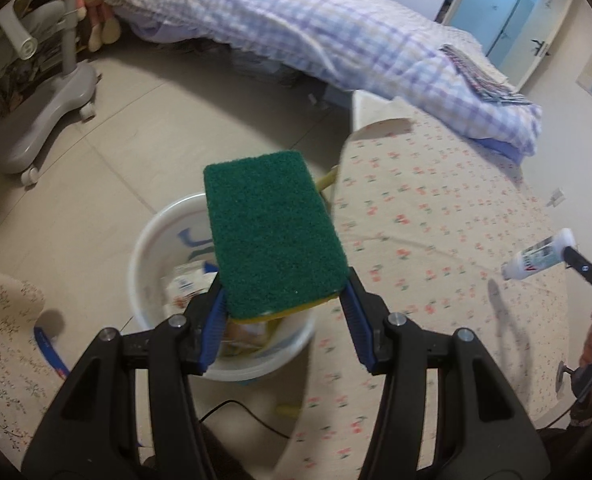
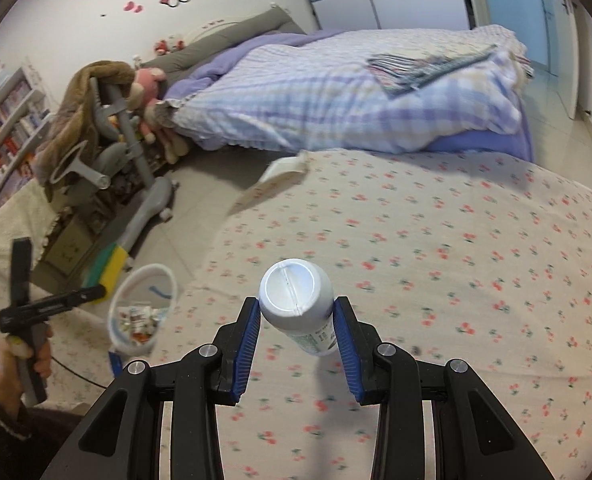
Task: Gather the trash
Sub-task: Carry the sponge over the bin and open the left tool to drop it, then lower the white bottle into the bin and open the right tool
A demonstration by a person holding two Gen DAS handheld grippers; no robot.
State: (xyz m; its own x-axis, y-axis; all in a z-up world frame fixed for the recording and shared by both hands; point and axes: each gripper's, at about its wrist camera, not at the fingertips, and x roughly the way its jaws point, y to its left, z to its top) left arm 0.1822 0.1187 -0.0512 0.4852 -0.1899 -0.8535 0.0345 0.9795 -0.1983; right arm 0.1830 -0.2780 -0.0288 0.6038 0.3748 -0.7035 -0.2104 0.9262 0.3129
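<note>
A flowered cloth covers the table; off its left edge a white bin stands on the floor, wrappers already inside. The left gripper hangs directly above the bin, clamped on a green-and-yellow sponge whose long axis runs forward. The right gripper, farther off over the cloth, pinches a small white bottle, base foremost.

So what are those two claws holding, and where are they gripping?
Left claw grips a green-and-yellow sponge by its near end. Right claw holds a small white bottle by its sides.
</note>
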